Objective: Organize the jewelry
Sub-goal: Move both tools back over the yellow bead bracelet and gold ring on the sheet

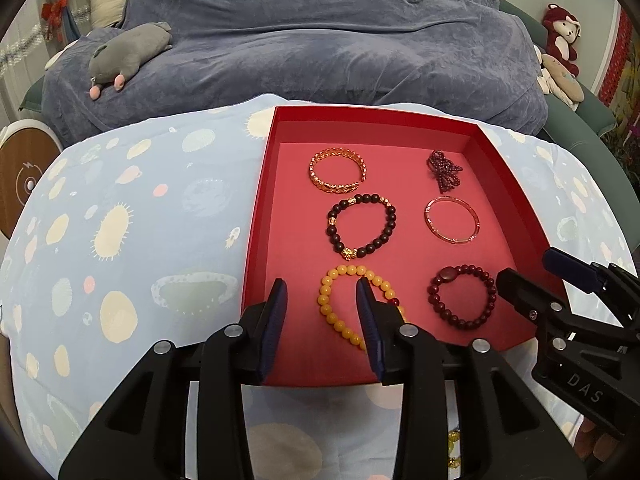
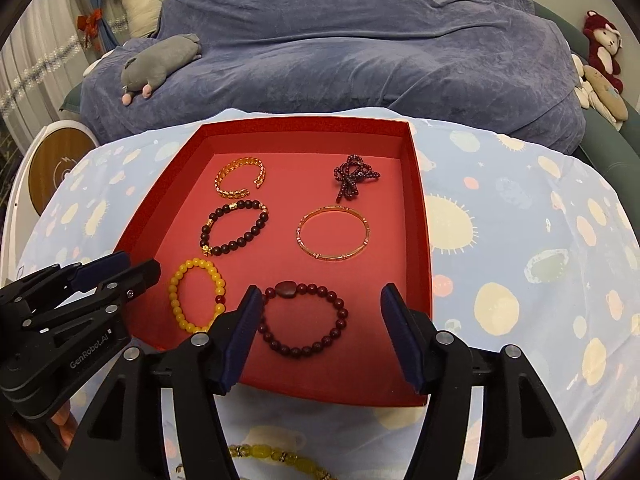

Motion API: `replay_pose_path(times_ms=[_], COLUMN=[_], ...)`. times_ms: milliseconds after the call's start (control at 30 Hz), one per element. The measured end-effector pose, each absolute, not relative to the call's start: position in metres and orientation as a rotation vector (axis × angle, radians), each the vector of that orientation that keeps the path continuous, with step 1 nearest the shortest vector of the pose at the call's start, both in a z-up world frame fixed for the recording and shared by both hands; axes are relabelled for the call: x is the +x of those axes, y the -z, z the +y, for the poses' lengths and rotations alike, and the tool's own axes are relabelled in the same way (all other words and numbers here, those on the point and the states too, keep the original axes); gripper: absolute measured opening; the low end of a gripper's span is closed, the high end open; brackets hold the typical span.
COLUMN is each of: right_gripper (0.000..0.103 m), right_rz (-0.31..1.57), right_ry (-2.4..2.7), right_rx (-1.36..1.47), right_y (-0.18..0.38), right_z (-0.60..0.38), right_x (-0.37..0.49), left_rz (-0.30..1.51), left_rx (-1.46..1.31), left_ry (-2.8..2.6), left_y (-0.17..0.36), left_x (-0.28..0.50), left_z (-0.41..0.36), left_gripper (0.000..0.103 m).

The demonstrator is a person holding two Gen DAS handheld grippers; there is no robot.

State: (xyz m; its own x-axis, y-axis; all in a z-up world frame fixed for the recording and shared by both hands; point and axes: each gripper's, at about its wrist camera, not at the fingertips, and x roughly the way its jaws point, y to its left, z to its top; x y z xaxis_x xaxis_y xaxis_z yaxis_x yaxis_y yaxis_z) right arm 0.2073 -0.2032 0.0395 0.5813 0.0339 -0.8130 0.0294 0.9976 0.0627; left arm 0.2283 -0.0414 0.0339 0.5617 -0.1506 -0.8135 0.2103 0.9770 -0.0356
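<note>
Left gripper [image 1: 322, 292] open, lower centre, over yellow bead bracelet [image 1: 352, 304]; right gripper [image 2: 318, 300] open above dark red bracelet [image 2: 304, 320] in red tray [image 2: 420, 216].

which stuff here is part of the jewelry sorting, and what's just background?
Job:
red tray
six bracelets in it, e.g. yellow bead bracelet, dark red bead bracelet
yellow bead piece outside the tray

Background:
grey plush
red plush
blue blanket

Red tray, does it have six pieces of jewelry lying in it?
Yes, the red tray holds six separate pieces laid out in two columns of three, seen plainly in the right wrist view.
</note>
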Motion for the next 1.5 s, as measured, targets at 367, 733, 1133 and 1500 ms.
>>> replay_pose_path(times_ms=[367,733,1133,1500], right_gripper=[0.065,0.064,0.052,0.033], right_rz=[0.945,0.995,1.045,1.09], right_ry=[0.02,0.032,0.036,0.021], right_rx=[0.078,0.077,0.079,0.053], right_y=[-0.048,-0.03,-0.005,0.011], right_z=[-0.205,-0.204,-0.2,-0.193], right_x=[0.159,0.111,0.102,0.112], left_rz=[0.936,0.977,1.002,1.032], left_rx=[0.056,0.039,0.044,0.025], left_ry=[0.218,0.196,0.185,0.181], left_y=[-0.046,-0.033,-0.019,-0.007], left_x=[0.183,0.135,0.101,0.088], left_z=[-0.035,-0.017,-0.003,0.005], left_gripper=[0.044,0.048,0.055,0.057])
